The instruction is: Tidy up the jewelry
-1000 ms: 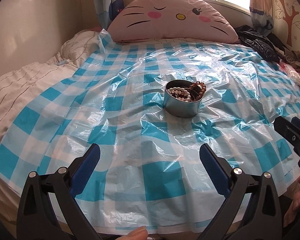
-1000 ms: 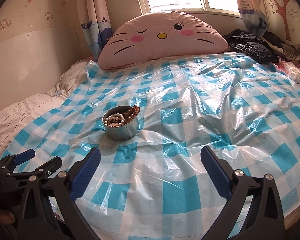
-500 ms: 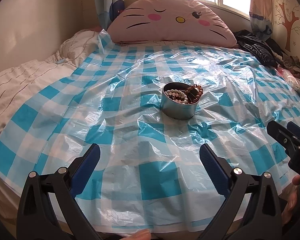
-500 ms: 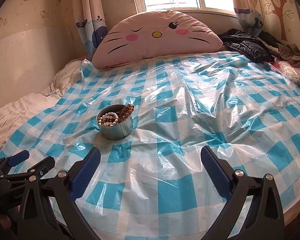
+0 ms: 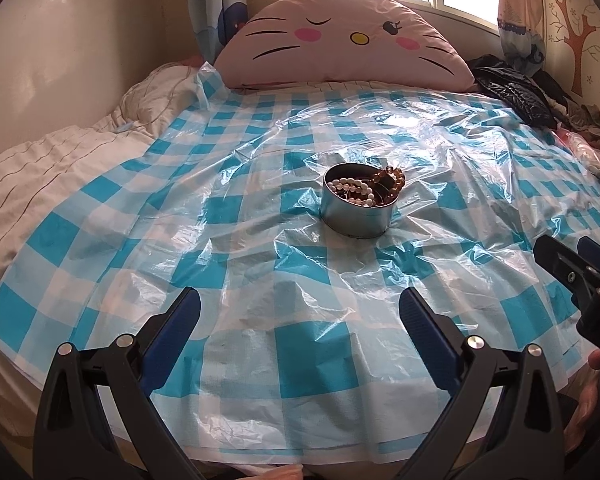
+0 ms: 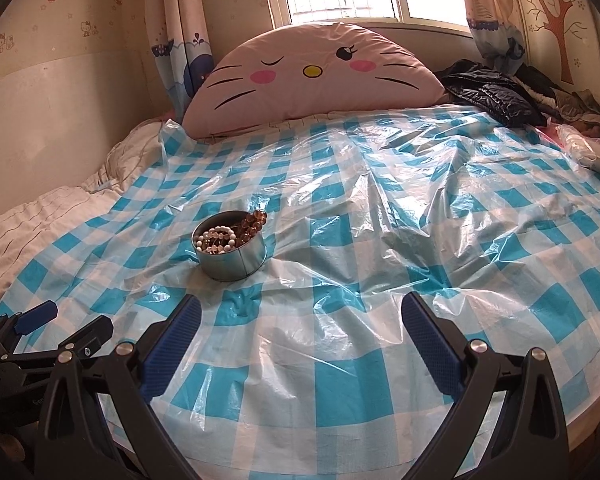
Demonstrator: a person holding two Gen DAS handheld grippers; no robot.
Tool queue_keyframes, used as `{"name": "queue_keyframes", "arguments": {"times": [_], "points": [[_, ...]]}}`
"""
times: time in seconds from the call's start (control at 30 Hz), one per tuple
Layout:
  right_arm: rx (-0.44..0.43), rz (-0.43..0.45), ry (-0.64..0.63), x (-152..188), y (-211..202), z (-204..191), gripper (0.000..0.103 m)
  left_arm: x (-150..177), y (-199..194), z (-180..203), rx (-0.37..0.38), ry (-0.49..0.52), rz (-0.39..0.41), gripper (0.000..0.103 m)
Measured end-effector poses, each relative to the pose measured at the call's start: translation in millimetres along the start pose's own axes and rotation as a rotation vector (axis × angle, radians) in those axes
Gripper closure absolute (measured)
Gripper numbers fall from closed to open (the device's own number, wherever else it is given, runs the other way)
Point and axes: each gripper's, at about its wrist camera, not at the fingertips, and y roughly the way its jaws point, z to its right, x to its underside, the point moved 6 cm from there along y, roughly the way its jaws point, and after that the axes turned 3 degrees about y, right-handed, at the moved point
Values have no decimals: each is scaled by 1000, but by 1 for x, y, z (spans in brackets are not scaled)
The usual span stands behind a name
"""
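A round metal tin [image 5: 356, 216] [image 6: 232, 258] stands on the blue-and-white checked plastic sheet [image 5: 260, 208] [image 6: 380, 240] over the bed. It holds a white bead bracelet [image 5: 350, 189] [image 6: 216, 238] and an amber bead bracelet [image 5: 394, 178] [image 6: 252, 224] that hangs over the far rim. My left gripper [image 5: 300, 312] is open and empty near the bed's front edge, well short of the tin; it also shows in the right wrist view [image 6: 66, 322]. My right gripper [image 6: 300, 318] is open and empty, with the tin ahead to its left; it also shows in the left wrist view [image 5: 576, 256].
A pink cat-face pillow [image 5: 340, 40] [image 6: 312, 76] lies at the head of the bed under the window. Dark clothes [image 5: 516, 96] [image 6: 496, 96] are piled at the back right. A beige quilt [image 5: 40, 176] [image 6: 32, 220] lies at the left by the wall.
Both grippers have moved a little forward over the bed, so the tin looks slightly nearer. Both stay open and empty. The tin and bracelets have not moved.
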Motion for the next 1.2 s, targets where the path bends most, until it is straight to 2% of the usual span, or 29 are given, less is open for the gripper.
{"name": "queue_keyframes", "arguments": {"times": [0.37,0.83,1.2], "points": [[-5,2,-1,-2,-1,-2,7,-3,4,1,30,-11,-31,7],[-8,6,7,-2,-2,-2,7,-2,3,6,-37,32,-8,7],[-7,5,7,-2,-2,-2,7,-2,3,6,-55,33,-7,7]]}}
